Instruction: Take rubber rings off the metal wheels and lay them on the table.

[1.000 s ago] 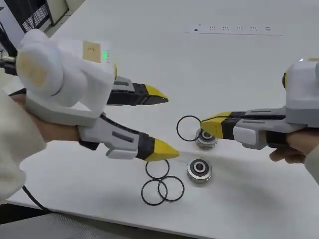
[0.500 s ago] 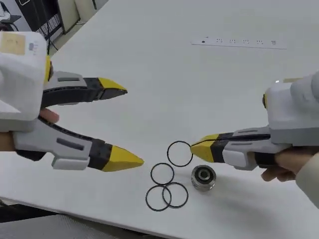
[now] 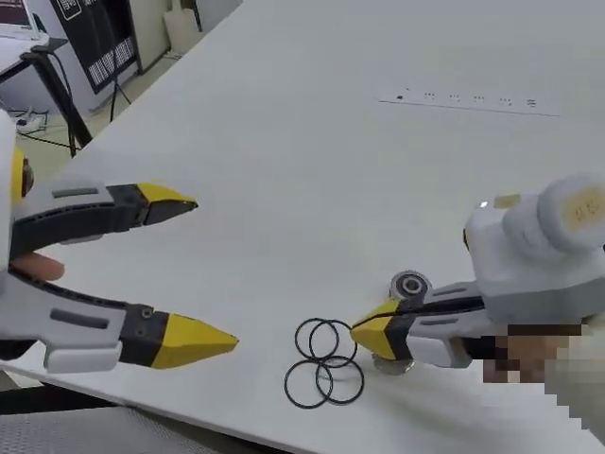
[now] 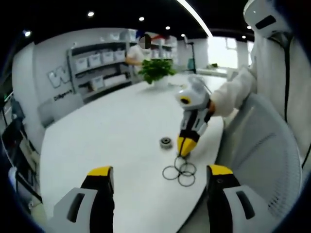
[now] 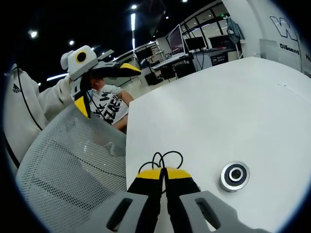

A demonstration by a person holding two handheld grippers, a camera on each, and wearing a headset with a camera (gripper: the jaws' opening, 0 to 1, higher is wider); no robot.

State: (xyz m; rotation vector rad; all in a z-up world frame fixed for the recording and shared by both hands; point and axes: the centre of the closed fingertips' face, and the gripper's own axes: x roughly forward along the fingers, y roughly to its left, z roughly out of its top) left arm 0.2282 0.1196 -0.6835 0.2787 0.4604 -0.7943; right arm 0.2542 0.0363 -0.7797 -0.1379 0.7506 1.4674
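Note:
Several black rubber rings (image 3: pixel 324 361) lie overlapping near the white table's front edge (image 3: pixel 236 416). My right gripper (image 3: pixel 362 332) is low over the table and shut, its yellow tips on the edge of the nearest rubber ring (image 3: pixel 333 341); that ring's loop sticks out past the tips (image 5: pixel 163 171). One metal wheel (image 3: pixel 409 284) stands just beyond this gripper, also seen as the wheel (image 5: pixel 235 175). A second wheel (image 3: pixel 394 364) peeks out beneath the gripper. My left gripper (image 3: pixel 194 272) hangs wide open at the left, well away from the rings (image 4: pixel 180 172), holding nothing.
A white socket strip (image 3: pixel 468 99) lies at the table's far side. A mesh chair (image 5: pixel 63 165) stands at the front edge. Shelves and a potted plant (image 4: pixel 156 70) are beyond the table. A barcode stand (image 3: pixel 95 43) is on the floor far left.
My right gripper has carried its ring down and toward the front edge, onto the other rings. My left gripper has drawn back to the left, still open.

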